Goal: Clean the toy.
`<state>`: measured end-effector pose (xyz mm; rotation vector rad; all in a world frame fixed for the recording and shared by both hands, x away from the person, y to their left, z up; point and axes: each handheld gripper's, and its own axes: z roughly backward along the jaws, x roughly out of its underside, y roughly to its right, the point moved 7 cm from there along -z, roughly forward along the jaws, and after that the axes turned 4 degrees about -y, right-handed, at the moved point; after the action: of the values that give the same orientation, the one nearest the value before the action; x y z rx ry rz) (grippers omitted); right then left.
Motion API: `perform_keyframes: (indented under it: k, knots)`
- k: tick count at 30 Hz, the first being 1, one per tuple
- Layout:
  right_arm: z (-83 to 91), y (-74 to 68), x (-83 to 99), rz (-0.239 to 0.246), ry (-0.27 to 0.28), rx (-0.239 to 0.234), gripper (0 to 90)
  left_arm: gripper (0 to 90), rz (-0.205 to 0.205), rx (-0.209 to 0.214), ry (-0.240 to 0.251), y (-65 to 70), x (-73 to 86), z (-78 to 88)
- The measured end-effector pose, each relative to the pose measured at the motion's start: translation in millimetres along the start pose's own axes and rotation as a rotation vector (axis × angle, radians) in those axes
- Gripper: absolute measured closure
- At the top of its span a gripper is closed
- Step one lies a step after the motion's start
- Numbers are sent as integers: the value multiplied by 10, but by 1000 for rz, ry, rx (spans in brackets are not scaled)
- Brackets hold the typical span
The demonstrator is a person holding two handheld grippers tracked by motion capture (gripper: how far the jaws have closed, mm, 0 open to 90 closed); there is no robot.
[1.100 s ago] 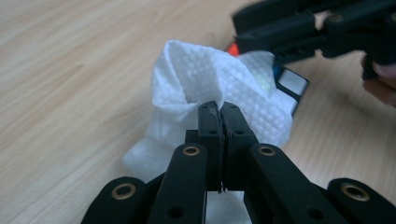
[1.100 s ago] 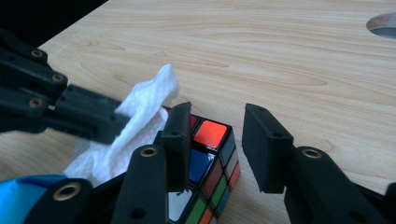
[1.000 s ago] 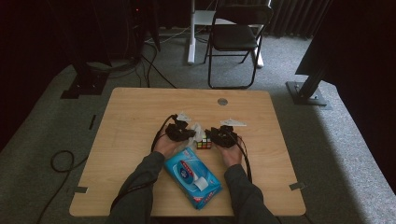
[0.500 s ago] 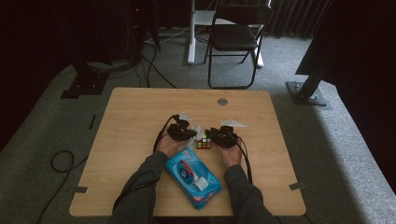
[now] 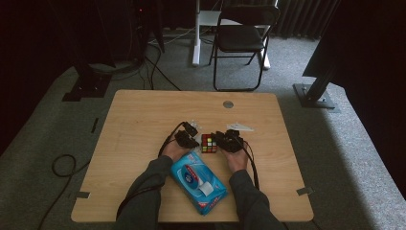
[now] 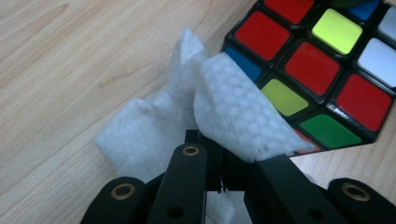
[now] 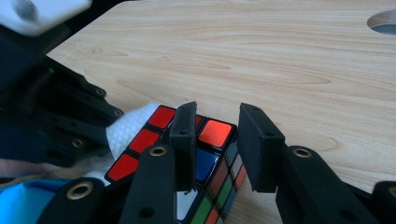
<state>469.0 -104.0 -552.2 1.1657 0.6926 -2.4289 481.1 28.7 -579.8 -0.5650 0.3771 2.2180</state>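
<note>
A Rubik's cube (image 5: 208, 143) sits on the wooden table (image 5: 143, 120) between my two grippers. My left gripper (image 5: 190, 137) is shut on a white, dimpled wipe (image 6: 233, 112), whose folded end lies against the cube (image 6: 327, 60) at its lower left corner. From the other side my right gripper (image 7: 217, 128) is shut on the cube (image 7: 140, 140): one jaw lies over the top face, the other against its right side. The wipe (image 7: 126, 128) and the left gripper (image 7: 56, 116) show beyond the cube in the right gripper view.
A blue pack of wipes (image 5: 198, 182) lies between the person's forearms near the front edge. A round hole (image 5: 228, 104) is in the tabletop's far side. A folding chair (image 5: 239, 38) stands behind the table, and cables trail on the floor at the left.
My left gripper has sunk slightly with the wipe, closer to the cube. The right gripper and the cube have stayed put.
</note>
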Motion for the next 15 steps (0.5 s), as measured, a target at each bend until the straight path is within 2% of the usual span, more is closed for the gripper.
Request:
perform_keyframes:
  k: [5,9,13,15]
  knots:
    - [1,0,3,-1,2,-1,681,883,-8,-8,4,8,0,9]
    - [2,0,3,1,2,-1,681,882,-1,9,27,-1,0,69]
    - [1,1,4,1,4,-2,681,882,-15,15,38,17,-5,154]
    - [1,1,5,0,5,-2,681,881,-37,13,40,35,-14,206]
